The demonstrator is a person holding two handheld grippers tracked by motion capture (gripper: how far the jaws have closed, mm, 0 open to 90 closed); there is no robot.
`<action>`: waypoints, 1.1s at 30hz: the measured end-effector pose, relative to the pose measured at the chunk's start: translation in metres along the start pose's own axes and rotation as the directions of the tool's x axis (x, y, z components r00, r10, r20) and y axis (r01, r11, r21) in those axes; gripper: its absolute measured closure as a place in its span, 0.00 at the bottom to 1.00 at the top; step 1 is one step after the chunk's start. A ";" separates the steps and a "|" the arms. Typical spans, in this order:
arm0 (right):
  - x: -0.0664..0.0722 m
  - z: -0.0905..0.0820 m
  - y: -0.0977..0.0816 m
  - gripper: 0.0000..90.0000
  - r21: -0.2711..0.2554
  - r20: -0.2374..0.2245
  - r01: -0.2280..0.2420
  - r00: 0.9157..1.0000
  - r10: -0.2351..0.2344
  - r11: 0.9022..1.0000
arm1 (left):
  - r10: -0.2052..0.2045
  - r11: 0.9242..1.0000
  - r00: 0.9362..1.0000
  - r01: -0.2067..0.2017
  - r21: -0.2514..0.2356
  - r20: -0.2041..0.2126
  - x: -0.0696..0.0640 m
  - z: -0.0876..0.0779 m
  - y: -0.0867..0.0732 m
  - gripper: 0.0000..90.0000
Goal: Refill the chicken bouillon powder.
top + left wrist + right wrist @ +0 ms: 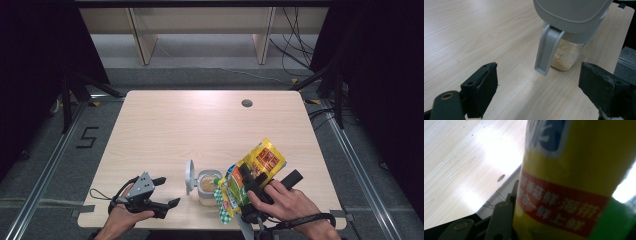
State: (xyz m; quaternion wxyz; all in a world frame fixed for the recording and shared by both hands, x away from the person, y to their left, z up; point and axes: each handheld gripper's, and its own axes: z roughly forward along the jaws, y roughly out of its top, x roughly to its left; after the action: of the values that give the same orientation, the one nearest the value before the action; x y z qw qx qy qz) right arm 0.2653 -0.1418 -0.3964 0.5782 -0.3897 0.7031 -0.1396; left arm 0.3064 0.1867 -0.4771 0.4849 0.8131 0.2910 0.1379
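Yellow foil is showing most strongly near the bench's front right corner, where the right gripper [250,182] is clamping a seasoning pouch [252,172] between its black jaws; the pouch is being held tilted, its green-checked lower end pointing down toward the front edge and its yellow and red top leaning away toward the right edge. In the right gripper view the pouch [576,180] is pressing right up against the camera, with a red band of white characters running across it and a blue patch above. Just left of the pouch, a clear jar [207,186] holding pale granules is standing on the bench near the middle of the front edge, and its grey lid [189,176] is standing open, hinged up on the jar's left side. The pouch's lower end is sitting just beside the jar's rim; whether they are touching I cannot tell. The left gripper [167,192] is hovering near the front left corner, pointing toward the jar, with its jaws standing wide apart and nothing between them. In the left gripper view the jar [564,56] is sitting beyond the jaws, with the lid [571,12] overhead and its grey latch tab [547,50] hanging down in front of the granules. The bench [200,125] is pale wood with a small round hole [246,103] near its far right corner.
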 end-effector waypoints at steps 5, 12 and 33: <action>0.004 -0.005 0.001 0.71 -0.008 -0.018 -0.004 1.000 0.004 1.000 | 0.008 1.000 1.000 -0.008 0.006 0.000 0.000 0.000 0.000 0.17; -0.001 -0.003 0.005 0.71 -0.016 -0.001 0.002 1.000 -0.002 1.000 | 0.002 1.000 1.000 -0.002 0.002 0.000 0.000 0.000 0.000 0.17; -0.001 -0.003 0.004 0.71 -0.019 0.008 -0.008 1.000 0.008 1.000 | -0.005 1.000 1.000 0.005 -0.001 -0.005 0.000 0.000 0.000 0.17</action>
State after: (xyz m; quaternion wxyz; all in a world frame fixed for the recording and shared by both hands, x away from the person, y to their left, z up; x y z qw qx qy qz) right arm 0.2613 -0.1392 -0.3970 0.5778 -0.3928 0.7037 -0.1290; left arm 0.3061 0.1863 -0.4771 0.4850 0.8116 0.2944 0.1390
